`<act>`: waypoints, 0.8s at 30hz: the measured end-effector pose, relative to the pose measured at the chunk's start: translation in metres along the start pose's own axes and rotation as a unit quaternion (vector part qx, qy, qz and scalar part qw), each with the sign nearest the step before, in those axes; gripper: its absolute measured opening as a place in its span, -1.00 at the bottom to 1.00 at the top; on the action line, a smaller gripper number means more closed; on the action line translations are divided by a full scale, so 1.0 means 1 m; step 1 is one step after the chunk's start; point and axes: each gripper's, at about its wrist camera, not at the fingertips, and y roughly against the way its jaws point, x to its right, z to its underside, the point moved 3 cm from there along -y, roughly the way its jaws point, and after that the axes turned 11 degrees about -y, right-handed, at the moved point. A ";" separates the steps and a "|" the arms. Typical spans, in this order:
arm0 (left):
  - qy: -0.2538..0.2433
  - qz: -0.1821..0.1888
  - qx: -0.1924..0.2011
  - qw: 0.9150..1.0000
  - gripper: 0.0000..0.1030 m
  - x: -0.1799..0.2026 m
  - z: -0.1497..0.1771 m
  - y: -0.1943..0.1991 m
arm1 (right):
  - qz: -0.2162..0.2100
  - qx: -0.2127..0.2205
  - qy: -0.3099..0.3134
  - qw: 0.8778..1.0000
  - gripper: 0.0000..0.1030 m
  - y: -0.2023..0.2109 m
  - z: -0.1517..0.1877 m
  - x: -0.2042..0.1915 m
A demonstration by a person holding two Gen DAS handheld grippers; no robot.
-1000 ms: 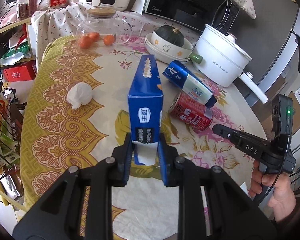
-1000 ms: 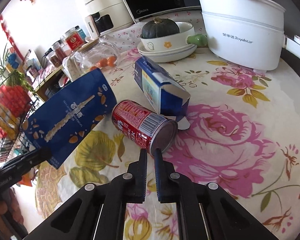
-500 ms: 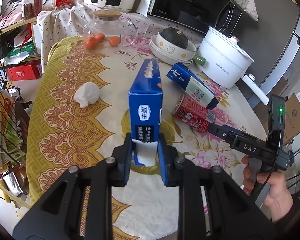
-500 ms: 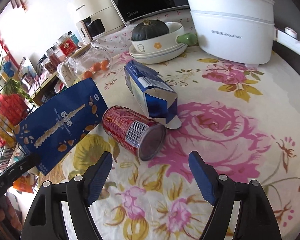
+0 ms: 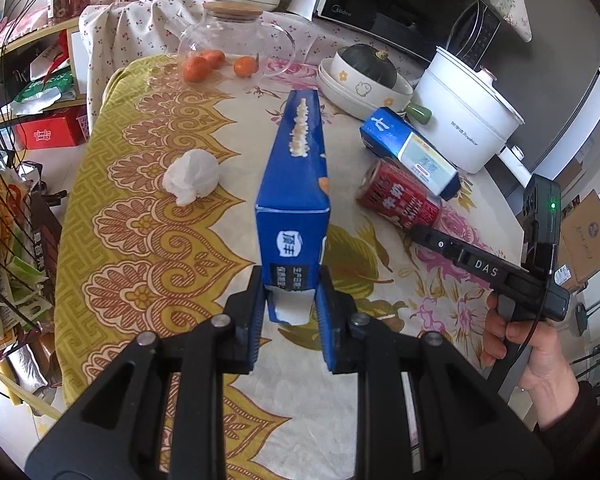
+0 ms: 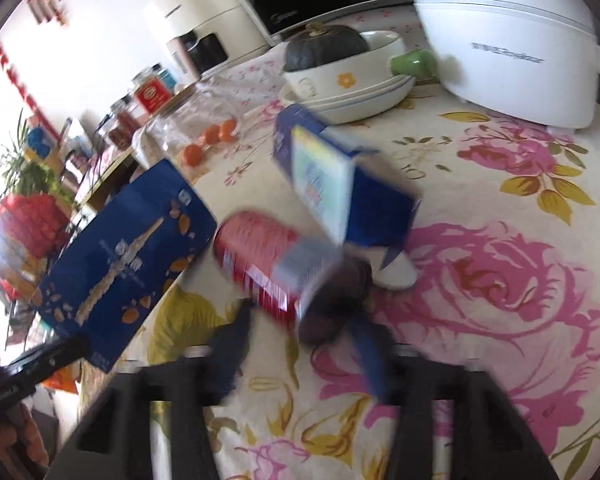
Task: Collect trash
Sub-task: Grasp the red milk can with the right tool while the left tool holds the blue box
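Red can lies on the desk at the carton's seven o'clock, right gripper jaws closing around its end, left gripper clamping a box; a shallow bite could roll it away.

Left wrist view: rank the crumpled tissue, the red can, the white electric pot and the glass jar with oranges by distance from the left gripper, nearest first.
From the left gripper:
1. Crumpled tissue, ahead on the left; red can, ahead on the right: too close to call.
2. White electric pot, far right.
3. Glass jar with oranges, back edge, left of centre.
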 end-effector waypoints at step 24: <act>0.028 0.007 0.021 0.999 -0.50 -0.019 -0.006 0.010 | 0.143 -0.035 0.217 0.965 0.23 -0.038 -0.026 -0.058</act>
